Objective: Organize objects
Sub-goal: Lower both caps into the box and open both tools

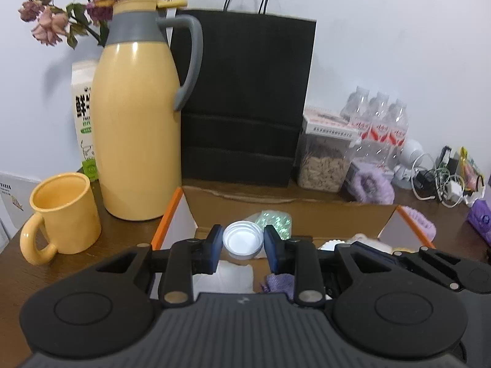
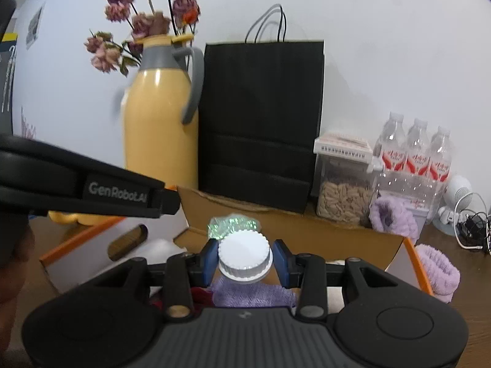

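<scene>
My left gripper (image 1: 242, 247) is shut on a white round lid (image 1: 243, 240), whose hollow side faces the camera, held over an open cardboard box (image 1: 276, 205) with orange edges. My right gripper (image 2: 245, 259) is shut on a white ribbed screw cap (image 2: 244, 256) over the same box (image 2: 307, 230). A shiny green crinkled packet (image 1: 276, 219) (image 2: 233, 224) lies just beyond each held piece. Purple cloth (image 2: 254, 294) lies in the box under the right gripper. The left gripper's black body (image 2: 92, 187) crosses the left of the right wrist view.
Behind the box stand a yellow thermos jug (image 1: 135, 128), a black paper bag (image 1: 245, 101), a clear jar of seeds (image 1: 325, 159) and three water bottles (image 1: 380, 122). A yellow mug (image 1: 64, 214) sits at the left; purple fluffy items (image 2: 435, 273) and tangled cables (image 1: 438, 181) at the right.
</scene>
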Available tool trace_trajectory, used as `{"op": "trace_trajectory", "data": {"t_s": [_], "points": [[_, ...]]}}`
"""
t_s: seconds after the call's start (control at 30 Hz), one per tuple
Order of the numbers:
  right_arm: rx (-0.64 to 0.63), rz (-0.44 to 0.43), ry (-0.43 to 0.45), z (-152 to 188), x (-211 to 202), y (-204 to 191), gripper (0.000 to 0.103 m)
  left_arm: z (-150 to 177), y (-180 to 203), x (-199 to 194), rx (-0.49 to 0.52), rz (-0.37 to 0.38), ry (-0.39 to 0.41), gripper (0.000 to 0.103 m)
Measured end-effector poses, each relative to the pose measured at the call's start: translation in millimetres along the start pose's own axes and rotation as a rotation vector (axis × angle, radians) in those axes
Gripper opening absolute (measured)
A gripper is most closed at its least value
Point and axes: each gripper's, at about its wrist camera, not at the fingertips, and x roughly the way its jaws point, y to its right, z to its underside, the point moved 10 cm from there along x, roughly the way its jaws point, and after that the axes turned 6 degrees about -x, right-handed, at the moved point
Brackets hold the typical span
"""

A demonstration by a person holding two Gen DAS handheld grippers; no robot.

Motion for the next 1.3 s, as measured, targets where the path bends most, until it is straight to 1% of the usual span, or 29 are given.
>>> {"op": "trace_trajectory", "data": {"t_s": [0.03, 0.1, 0.13, 0.17, 0.23, 0.3, 0.33, 0.37, 0.5, 0.57, 0.63, 0.93, 1.13, 1.3], "points": [[0.005, -0.002, -0.008, 2.4, 2.0, 1.1, 0.038, 1.8, -1.1, 3.0, 0.003, -0.006, -0.01, 0.031], [0.015, -0.002, -0.017, 6.3, 2.7, 3.4, 0.038, 5.7, -2.0, 6.7, 0.017, -0.005, -0.027, 0.04], [0.015, 0.0, -0.023, 7.8, 2.5, 4.9, 0.044, 7.2, -2.3, 6.9, 0.018, -0.003, -0.029, 0.057], [0.019, 0.005, -0.026, 8.7, 2.0, 6.1, 0.049, 7.7, -3.0, 7.1, 0.017, -0.004, -0.029, 0.081], [0.022, 0.016, -0.024, 9.6, -0.8, 8.4, 0.081, 6.9, -3.9, 5.6, 0.017, -0.013, -0.01, 0.103], [0.016, 0.026, -0.013, 8.9, -4.4, 9.0, 0.096, 4.9, -5.4, 2.8, 0.011, -0.03, 0.015, 0.103], [0.015, 0.025, -0.01, 8.5, -5.8, 8.7, 0.102, 4.5, -5.2, 2.8, 0.008, -0.031, 0.012, 0.103], [0.017, 0.023, -0.008, 7.8, -6.9, 8.5, 0.103, 4.5, -5.3, 3.1, 0.005, -0.029, 0.007, 0.103], [0.016, 0.027, 0.007, 4.9, -12.0, 8.2, 0.103, 4.4, -4.8, 2.7, 0.009, -0.037, 0.005, 0.103], [0.015, 0.028, 0.013, 3.3, -14.5, 7.8, 0.103, 3.6, -2.9, 0.2, 0.007, -0.025, 0.009, 0.103], [0.012, 0.03, 0.02, 2.3, -17.5, 7.8, 0.103, 1.7, -1.2, -4.0, 0.003, -0.01, 0.025, 0.103], [-0.001, 0.043, 0.053, -0.7, -39.1, 6.4, 0.103, -4.4, 5.1, -29.1, 0.007, 0.003, 0.073, 0.103], [0.008, 0.064, 0.086, 2.7, -62.2, 7.2, 0.103, -2.2, 4.9, -48.3, 0.005, 0.009, 0.085, 0.103], [0.009, 0.066, 0.084, 12.3, -77.0, 6.1, 0.103, 4.6, 4.7, -59.9, 0.005, 0.011, 0.081, 0.103]]}}
